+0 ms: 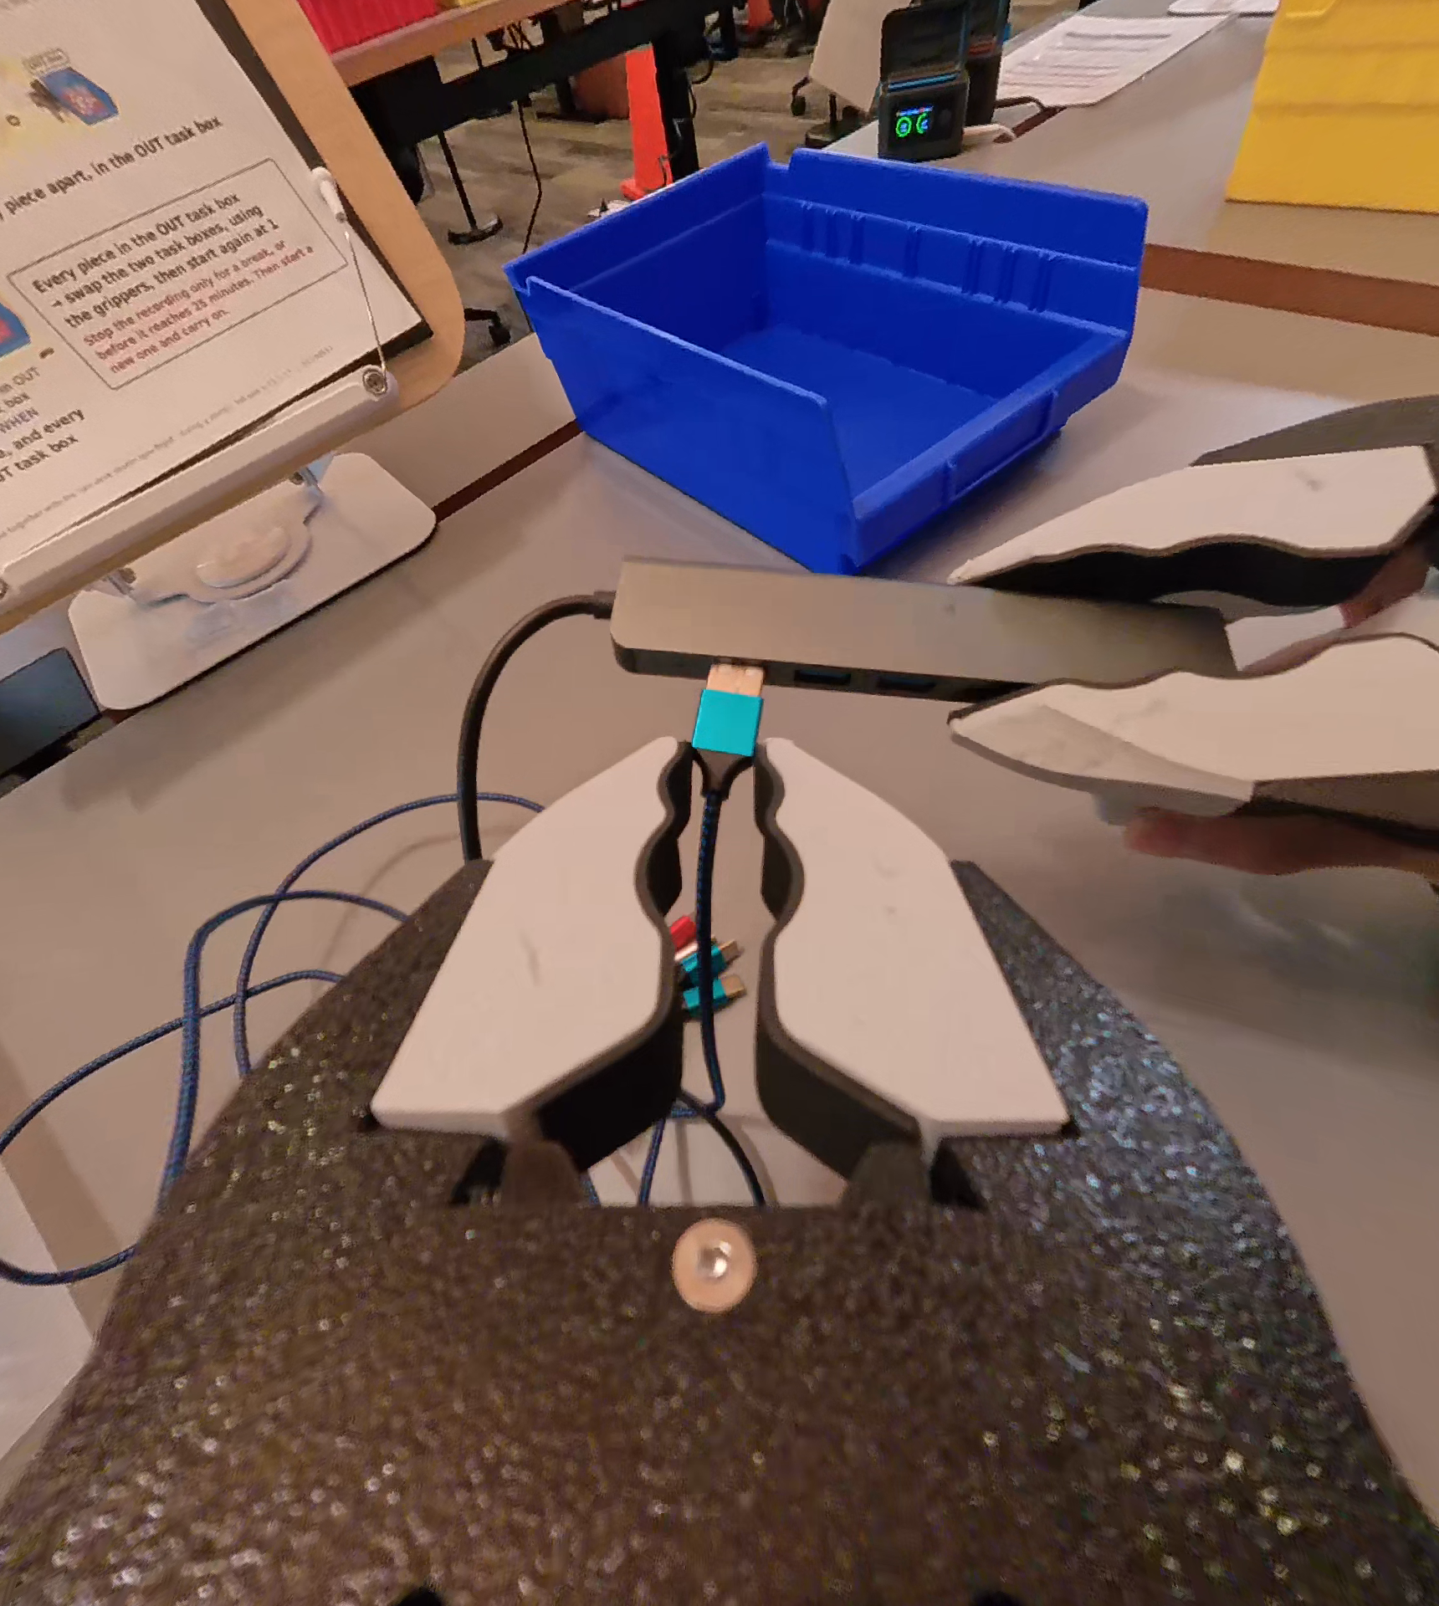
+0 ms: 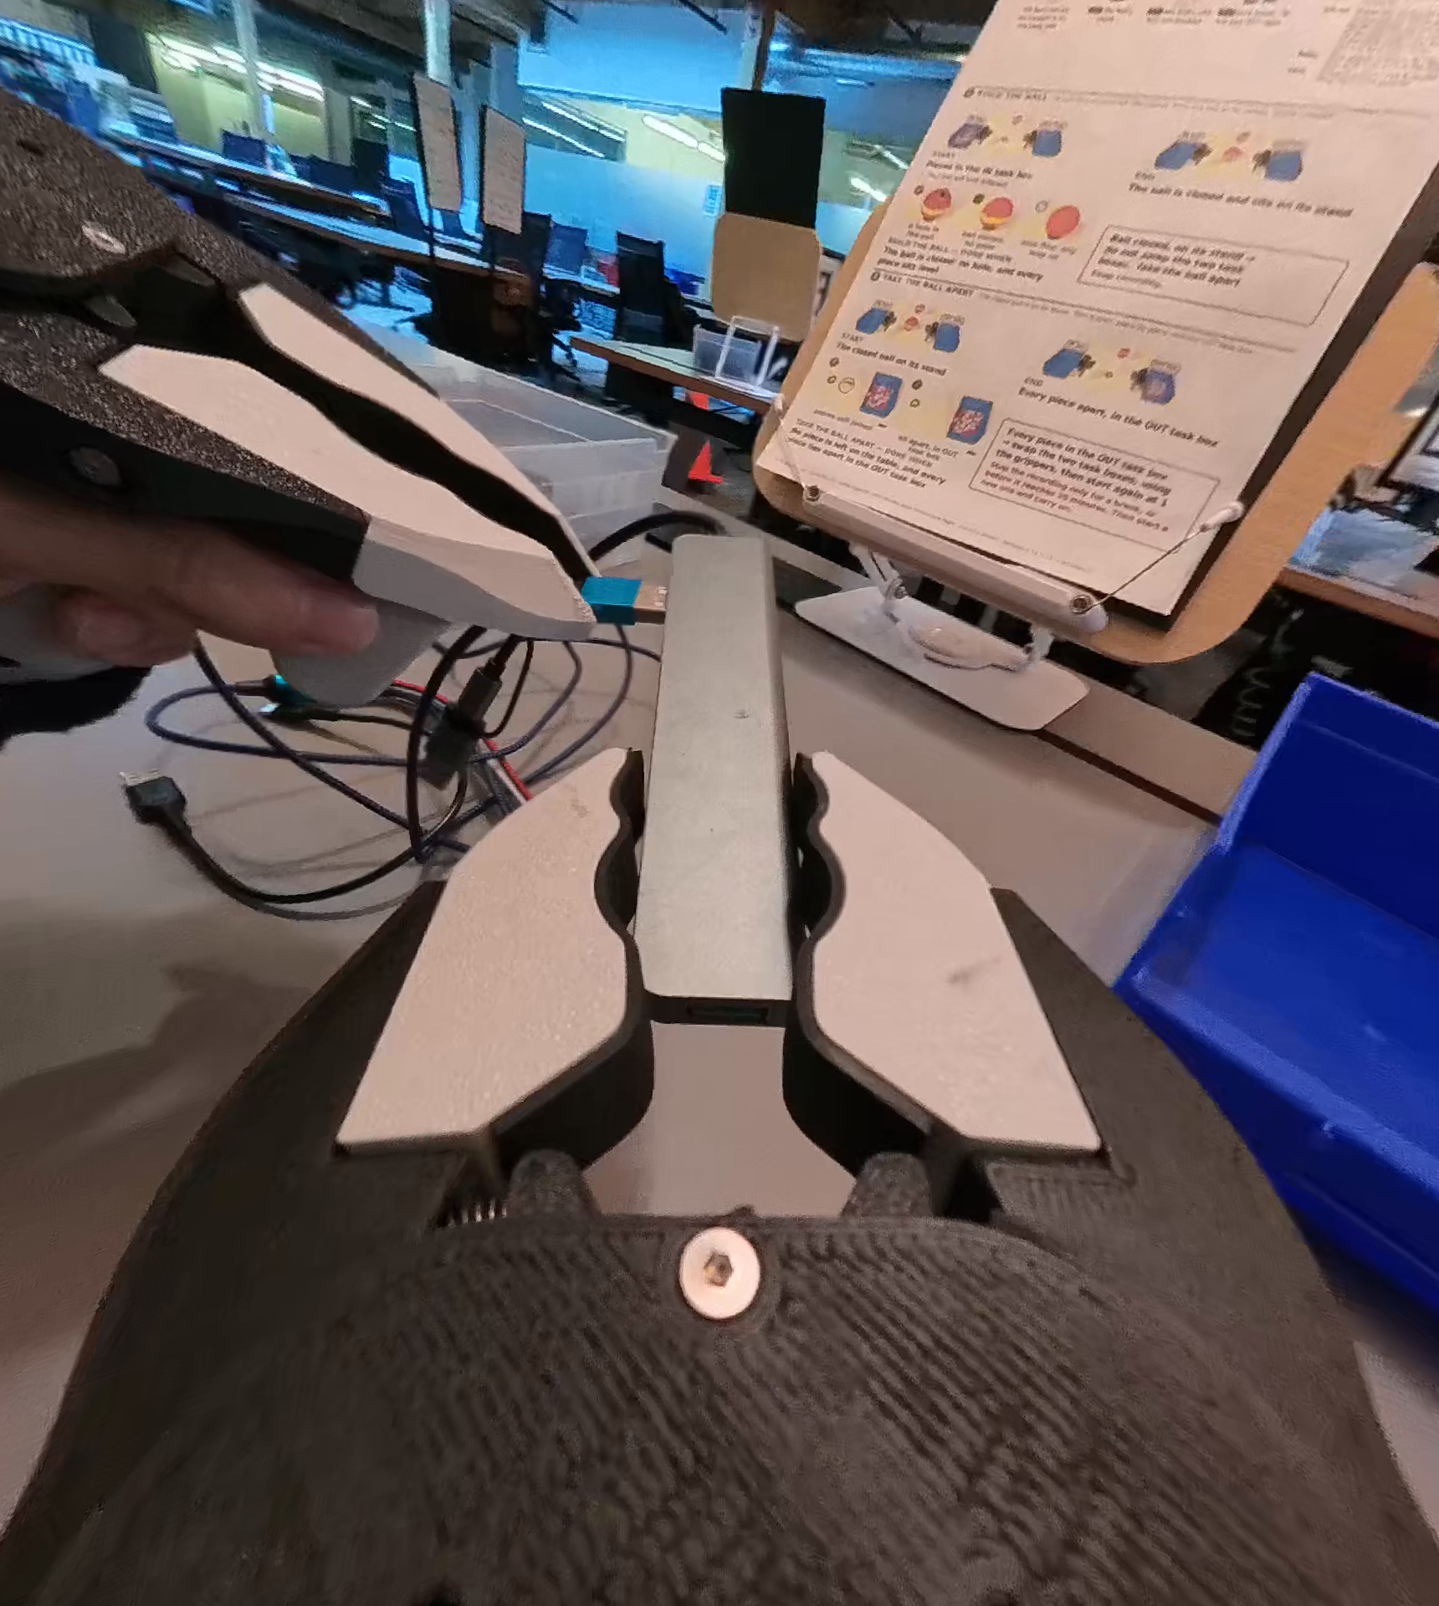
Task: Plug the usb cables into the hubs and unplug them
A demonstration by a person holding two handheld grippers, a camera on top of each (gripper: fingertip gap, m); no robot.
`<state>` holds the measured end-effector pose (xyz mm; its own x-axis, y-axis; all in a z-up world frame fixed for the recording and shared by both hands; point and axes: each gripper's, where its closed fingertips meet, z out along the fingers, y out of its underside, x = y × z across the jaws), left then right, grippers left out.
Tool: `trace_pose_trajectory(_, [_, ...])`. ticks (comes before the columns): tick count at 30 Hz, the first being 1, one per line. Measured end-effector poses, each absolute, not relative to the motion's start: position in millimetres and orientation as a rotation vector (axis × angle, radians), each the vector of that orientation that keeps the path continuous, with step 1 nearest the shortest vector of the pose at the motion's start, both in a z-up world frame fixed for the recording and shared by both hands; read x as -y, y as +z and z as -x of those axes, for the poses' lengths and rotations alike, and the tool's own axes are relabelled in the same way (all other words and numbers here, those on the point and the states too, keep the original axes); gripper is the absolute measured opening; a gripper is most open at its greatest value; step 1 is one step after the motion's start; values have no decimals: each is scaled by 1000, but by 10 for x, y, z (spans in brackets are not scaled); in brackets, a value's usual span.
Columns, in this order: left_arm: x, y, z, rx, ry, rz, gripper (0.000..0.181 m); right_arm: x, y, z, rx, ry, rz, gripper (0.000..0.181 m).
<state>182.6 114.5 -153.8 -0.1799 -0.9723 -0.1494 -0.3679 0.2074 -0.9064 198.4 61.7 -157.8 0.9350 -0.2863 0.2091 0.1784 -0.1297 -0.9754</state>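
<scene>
My left gripper (image 1: pixel 718 758) is shut on the braided blue cable just behind its teal USB plug (image 1: pixel 729 721). The plug's metal tip sits partly inside the leftmost side port of the dark grey hub (image 1: pixel 872 613). My right gripper (image 2: pixel 718 856) is shut on the hub (image 2: pixel 720 782) and holds it level above the table. It shows from the right in the left wrist view (image 1: pixel 1090 639). In the right wrist view the left gripper (image 2: pixel 586 587) comes in from the left with the teal plug (image 2: pixel 616 601) at the hub's side. The hub's black cable (image 1: pixel 481 721) hangs down.
An empty blue bin (image 1: pixel 829 348) stands behind the hub, also at the right in the right wrist view (image 2: pixel 1350 999). An instruction sheet on a stand (image 1: pixel 134 304) is at the left. Loose cables (image 2: pixel 351 739) and spare plugs (image 1: pixel 712 965) lie on the grey table (image 1: pixel 351 739). Left tips to right tips: about 6 centimetres.
</scene>
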Motion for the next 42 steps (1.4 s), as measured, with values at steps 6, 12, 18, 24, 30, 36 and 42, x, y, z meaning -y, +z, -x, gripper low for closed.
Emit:
trace_pose_trajectory(6, [-1122,-1574,-1904,-1644,-1018,1179,12,-626,-1579,-1944,-88,-309,1631,36])
trace_pose_trajectory(12, [-1105,-1638,-1931,-1652,-1041,1157,12,-608,-1551,-1944,-53,-287,1612,37])
trace_pose_trajectory(18, [-1026,-1501,-1923,-1626,-1071,1090,14,-542,-1407,-2004,-68,-334,1565,36])
trace_pose_trajectory(24, [-1053,-968,-1714,-1506,-1237,1060,31,-91,-953,-2335,-89,-389,1450,35])
trace_pose_trajectory(30, [-1297,-430,-1394,-1336,-1388,1034,32,733,-366,-2726,-227,-379,1186,34])
trace_pose_trajectory(36, [-1469,-722,-1437,-1474,-1294,1128,33,1034,-213,-2988,-291,-553,1212,34])
trace_pose_trajectory(42, [-1443,-903,-1478,-1565,-1271,1150,33,716,-46,-3477,-239,-607,1422,34])
